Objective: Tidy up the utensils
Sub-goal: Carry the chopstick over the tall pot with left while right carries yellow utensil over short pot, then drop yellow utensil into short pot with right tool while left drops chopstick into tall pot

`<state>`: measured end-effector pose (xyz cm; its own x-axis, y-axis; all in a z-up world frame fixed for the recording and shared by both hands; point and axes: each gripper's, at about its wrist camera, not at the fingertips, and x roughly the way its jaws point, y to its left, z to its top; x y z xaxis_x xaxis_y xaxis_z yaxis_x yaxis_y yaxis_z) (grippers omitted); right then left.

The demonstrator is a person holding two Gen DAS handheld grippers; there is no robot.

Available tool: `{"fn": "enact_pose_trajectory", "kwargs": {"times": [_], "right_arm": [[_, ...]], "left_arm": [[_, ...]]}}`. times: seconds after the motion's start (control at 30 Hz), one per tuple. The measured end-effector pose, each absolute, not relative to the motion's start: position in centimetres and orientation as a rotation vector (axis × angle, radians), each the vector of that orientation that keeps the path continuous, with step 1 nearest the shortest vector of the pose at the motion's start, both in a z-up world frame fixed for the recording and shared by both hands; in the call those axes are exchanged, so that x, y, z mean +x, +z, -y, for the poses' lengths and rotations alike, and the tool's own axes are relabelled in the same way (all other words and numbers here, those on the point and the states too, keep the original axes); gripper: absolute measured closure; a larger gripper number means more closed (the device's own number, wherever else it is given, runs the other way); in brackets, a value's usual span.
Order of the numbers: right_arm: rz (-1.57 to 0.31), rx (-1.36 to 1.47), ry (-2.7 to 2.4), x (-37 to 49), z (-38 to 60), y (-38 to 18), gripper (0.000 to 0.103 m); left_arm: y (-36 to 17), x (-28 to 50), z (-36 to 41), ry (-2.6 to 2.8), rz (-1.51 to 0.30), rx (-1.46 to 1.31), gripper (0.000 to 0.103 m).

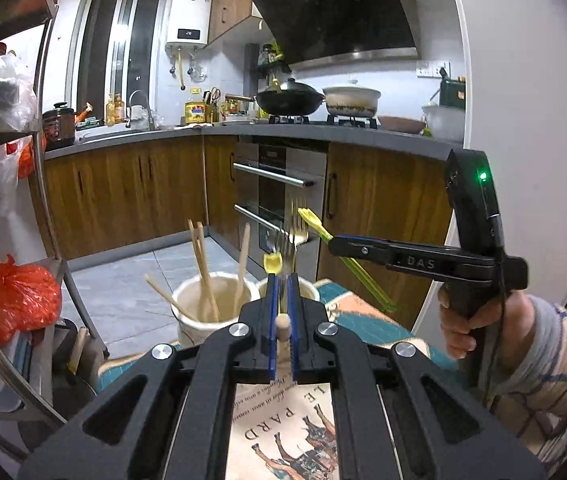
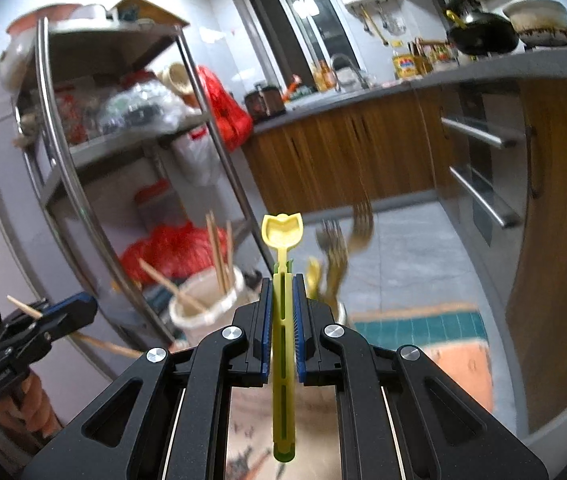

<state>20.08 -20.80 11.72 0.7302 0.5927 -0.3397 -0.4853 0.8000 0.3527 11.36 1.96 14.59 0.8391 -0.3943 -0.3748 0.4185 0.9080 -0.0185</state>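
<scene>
Two grippers held above the utensil cups, each clamped on one utensil.

The right gripper (image 2: 282, 300) has its jaws closed on a yellow-green spoon (image 2: 283, 320), long axis along the fingers, bowl forward and upward. The left gripper (image 1: 282, 296) is shut on a thin wooden stick (image 1: 283, 334), pointing forward. Below stand the chopstick cup (image 1: 213, 304) and, just beside it, the fork cup (image 1: 307, 288), near the bench (image 1: 371, 332) edge; open floor (image 1: 155, 280) lies beyond.
</scene>
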Motion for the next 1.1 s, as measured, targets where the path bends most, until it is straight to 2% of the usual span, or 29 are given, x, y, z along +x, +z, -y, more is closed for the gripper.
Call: {"fn": "enact_pose_trajectory", "kwargs": {"times": [0.37,0.73,1.1], "right_arm": [[-0.355,0.351,0.632,24.7,18.3,11.4,0.093],[-0.297,0.271,0.565,26.2,15.6,7.6,0.093],[-0.376,0.182,0.583,24.8,15.6,6.3,0.092]], "left_arm": [[20.0,11.5,-2.6,-0.353,-0.336,0.120,0.099],[15.0,17.1,-3.0,-0.320,-0.529,0.107,0.099],[11.9,18.9,-2.9,-0.322,-0.609,0.081,0.099]]}}
